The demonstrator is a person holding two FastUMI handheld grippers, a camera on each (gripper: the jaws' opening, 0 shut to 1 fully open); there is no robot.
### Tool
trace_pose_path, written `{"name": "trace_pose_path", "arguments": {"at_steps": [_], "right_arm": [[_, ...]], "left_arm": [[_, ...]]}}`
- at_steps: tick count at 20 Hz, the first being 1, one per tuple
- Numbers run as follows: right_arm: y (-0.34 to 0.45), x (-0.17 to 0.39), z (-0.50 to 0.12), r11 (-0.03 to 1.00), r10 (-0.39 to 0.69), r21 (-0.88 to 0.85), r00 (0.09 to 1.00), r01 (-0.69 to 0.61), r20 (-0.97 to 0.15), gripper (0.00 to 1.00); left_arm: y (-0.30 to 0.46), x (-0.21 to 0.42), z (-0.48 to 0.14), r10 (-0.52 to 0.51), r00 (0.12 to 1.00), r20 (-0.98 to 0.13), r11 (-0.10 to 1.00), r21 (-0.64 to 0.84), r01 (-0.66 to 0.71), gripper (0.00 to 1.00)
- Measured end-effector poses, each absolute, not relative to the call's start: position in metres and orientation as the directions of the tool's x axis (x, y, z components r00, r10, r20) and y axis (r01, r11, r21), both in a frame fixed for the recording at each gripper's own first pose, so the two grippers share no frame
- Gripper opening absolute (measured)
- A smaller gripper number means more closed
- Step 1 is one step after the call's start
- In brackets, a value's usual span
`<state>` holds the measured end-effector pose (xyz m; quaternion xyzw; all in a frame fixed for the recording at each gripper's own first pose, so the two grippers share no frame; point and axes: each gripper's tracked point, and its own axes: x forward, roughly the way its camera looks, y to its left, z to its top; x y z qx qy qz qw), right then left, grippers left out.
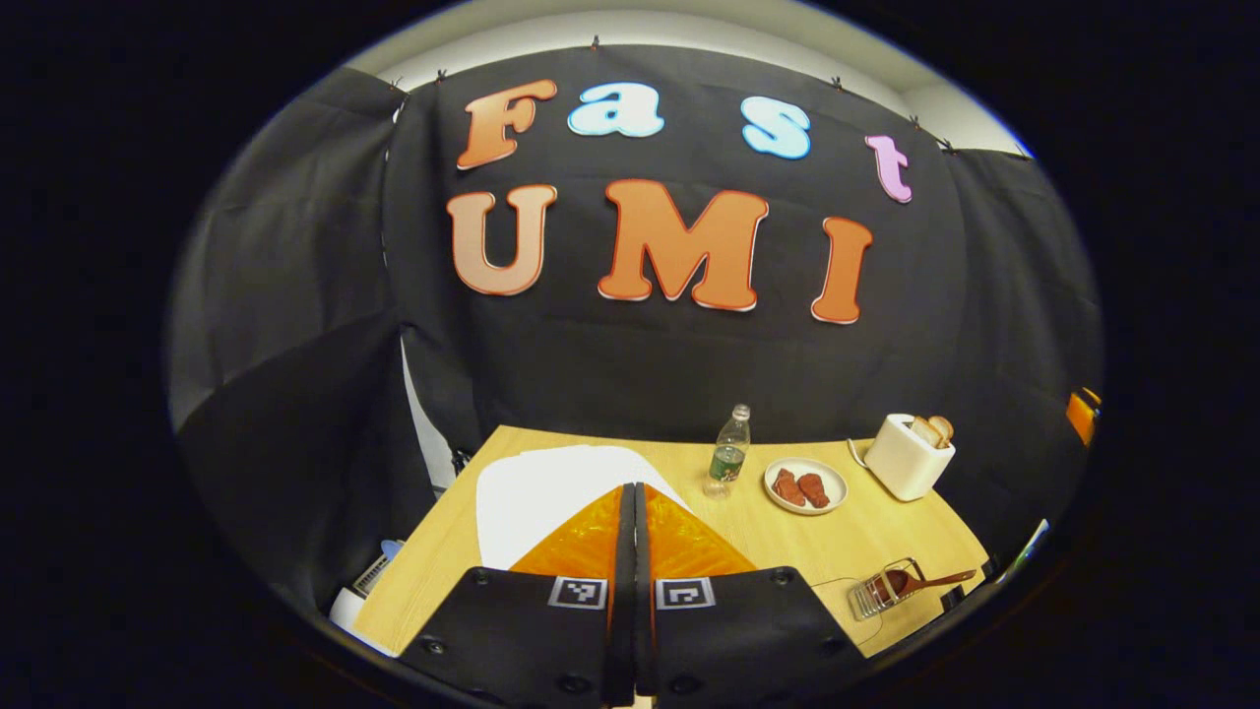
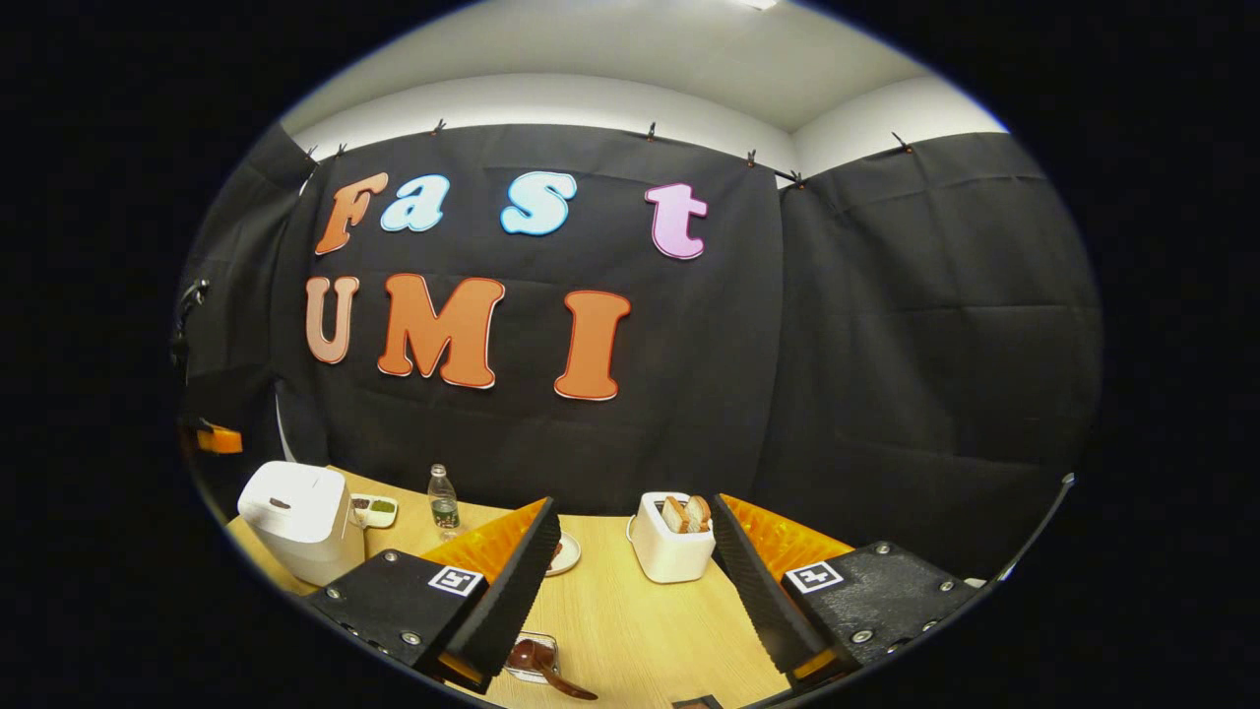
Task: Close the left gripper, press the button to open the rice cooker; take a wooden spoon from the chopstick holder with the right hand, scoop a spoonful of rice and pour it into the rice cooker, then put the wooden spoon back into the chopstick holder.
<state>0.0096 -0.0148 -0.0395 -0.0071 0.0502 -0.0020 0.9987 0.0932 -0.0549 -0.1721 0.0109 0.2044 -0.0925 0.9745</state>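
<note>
The white rice cooker (image 2: 295, 522) stands at the table's left with its lid down. In the left gripper view its white top (image 1: 541, 492) lies right under my left gripper (image 1: 633, 487), which is shut with nothing between its fingers. The wooden spoon (image 1: 930, 581) lies slanted in the clear chopstick holder (image 1: 879, 597) near the front right edge. In the right gripper view that holder (image 2: 532, 658) and the spoon (image 2: 561, 681) sit low, in front of and below my right gripper (image 2: 632, 504). The right gripper is open and empty.
On the wooden table (image 2: 630, 611) stand a white toaster (image 2: 669, 547) with bread slices, a water bottle (image 2: 443, 500) and a plate (image 1: 805, 485) with reddish food. A small white dish (image 2: 376, 509) with dark contents sits beside the cooker. Black cloth walls close the back and sides.
</note>
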Motion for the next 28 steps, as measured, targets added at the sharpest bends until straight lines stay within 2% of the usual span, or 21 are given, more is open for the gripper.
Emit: {"name": "trace_pose_path", "arguments": {"at_steps": [9, 16, 18, 21, 25, 28], "right_arm": [[-0.030, -0.004, -0.064, 0.996, -0.091, -0.031, 0.980, 0.087, -0.175, 0.96], [-0.027, -0.011, -0.068, 0.994, -0.098, -0.062, 0.978, 0.088, -0.186, 0.96], [-0.022, -0.011, -0.068, 0.995, -0.094, -0.059, 0.978, 0.084, -0.186, 0.96], [-0.016, -0.008, -0.065, 0.997, -0.078, -0.038, 0.980, 0.072, -0.183, 0.96], [-0.008, -0.006, -0.063, 0.998, -0.064, -0.031, 0.984, 0.059, -0.168, 0.96], [-0.006, -0.006, -0.061, 0.998, -0.059, -0.028, 0.985, 0.056, -0.163, 0.96]], "left_arm": [[-0.040, 0.123, -0.275, -0.125, 0.803, -0.583, 0.985, 0.026, 0.173, 0.05], [-0.037, 0.120, -0.294, -0.167, 0.757, -0.631, 0.984, -0.061, 0.166, 0.05], [-0.039, 0.127, -0.293, -0.174, 0.770, -0.614, 0.984, -0.069, 0.166, 0.06], [-0.037, 0.128, -0.271, -0.169, 0.780, -0.603, 0.984, -0.056, 0.170, 0.05], [-0.032, 0.145, -0.181, -0.162, 0.883, -0.440, 0.986, -0.101, 0.131, 0.04], [-0.020, 0.138, -0.125, -0.149, 0.926, -0.347, 0.987, -0.114, 0.116, 0.04]]}}
